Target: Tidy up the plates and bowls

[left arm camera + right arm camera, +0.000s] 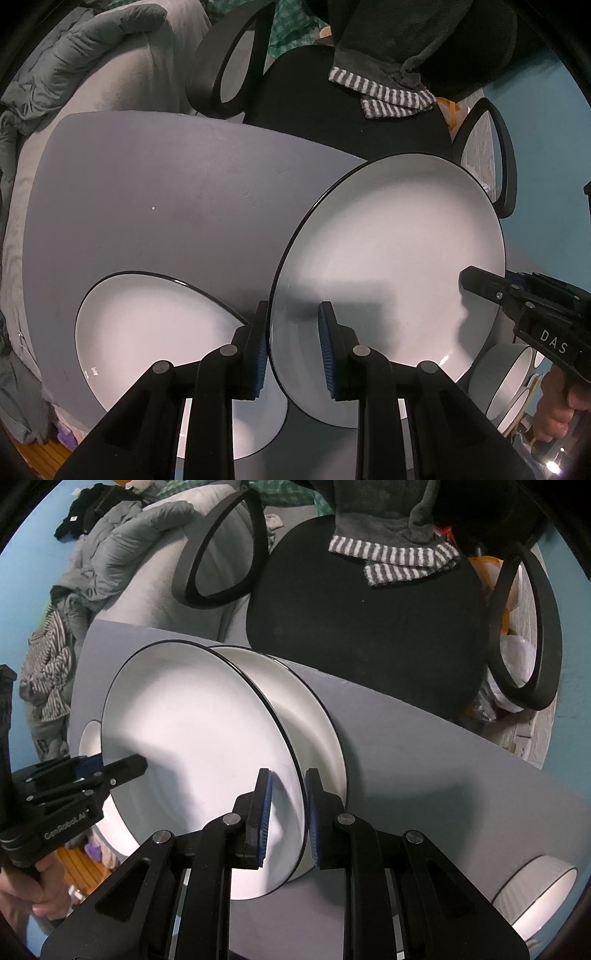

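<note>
A large white plate with a thin black rim [388, 266] [192, 731] is held tilted above the grey table [166, 192]. My left gripper [293, 350] straddles its near-left rim with the jaws apart. My right gripper [288, 812] is shut on the opposite rim; it shows in the left wrist view [480, 284]. A second white plate [147, 332] lies flat on the table at the lower left. A third plate [314, 716] lies under the held one in the right wrist view. White bowls [513, 384] [535, 893] stand at the table's right.
A black office chair [369, 627] with looped armrests stands behind the table, a striped towel [399, 559] on its seat. Grey bedding [92, 55] lies at the back left. The table's far edge [406, 698] runs close behind the plates.
</note>
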Demonstrator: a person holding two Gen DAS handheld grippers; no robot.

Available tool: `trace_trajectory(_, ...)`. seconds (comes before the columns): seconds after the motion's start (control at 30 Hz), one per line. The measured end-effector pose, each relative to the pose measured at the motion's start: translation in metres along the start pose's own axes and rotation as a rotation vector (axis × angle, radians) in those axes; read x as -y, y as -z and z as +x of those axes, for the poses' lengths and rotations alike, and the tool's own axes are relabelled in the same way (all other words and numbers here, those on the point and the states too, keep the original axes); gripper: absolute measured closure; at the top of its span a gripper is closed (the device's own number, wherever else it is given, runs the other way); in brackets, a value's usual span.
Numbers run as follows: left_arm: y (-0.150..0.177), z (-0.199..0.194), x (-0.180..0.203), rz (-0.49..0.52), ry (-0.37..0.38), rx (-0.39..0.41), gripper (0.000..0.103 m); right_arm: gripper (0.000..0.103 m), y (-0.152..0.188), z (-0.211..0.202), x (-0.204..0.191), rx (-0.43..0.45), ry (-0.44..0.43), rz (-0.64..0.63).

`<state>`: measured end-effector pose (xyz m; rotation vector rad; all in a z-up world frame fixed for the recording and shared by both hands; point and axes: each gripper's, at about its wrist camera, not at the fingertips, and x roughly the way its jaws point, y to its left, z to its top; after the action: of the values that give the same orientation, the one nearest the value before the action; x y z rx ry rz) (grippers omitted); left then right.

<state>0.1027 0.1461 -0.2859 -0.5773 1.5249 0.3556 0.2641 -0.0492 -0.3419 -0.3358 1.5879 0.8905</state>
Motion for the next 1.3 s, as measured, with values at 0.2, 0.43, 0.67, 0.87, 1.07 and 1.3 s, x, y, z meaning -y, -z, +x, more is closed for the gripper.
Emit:
trace_trajectory(0.2,-0.007,0.006,0.003,0.022,-0.002,-0.030,0.079,0.085,-0.001,0.004,0.001,-0.022,0.017,0.025)
trace_trajectory(0.43,-0.010,0.012,0.010,0.051,-0.009,-0.044,0.079,0.084,-0.005,0.005,0.005,-0.049,0.040,0.059)
trace_trajectory(0.67,-0.011,0.013,0.011,0.068,-0.028,-0.047,0.078,0.075,-0.009,0.007,0.001,-0.092,0.049,0.070)
trace_trajectory(0.87,-0.007,0.012,0.012,0.086,-0.056,-0.041,0.076,0.063,-0.012,0.010,-0.008,-0.158,0.087,0.050)
trace_trajectory(1.07,-0.001,0.006,0.009,0.072,-0.040,-0.025,0.076,0.057,-0.010,0.010,-0.011,-0.195,0.114,0.047)
trace_trajectory(1.3,0.006,-0.003,0.008,0.062,-0.048,0.004,0.065,0.056,-0.008,0.006,-0.011,-0.209,0.115,0.062)
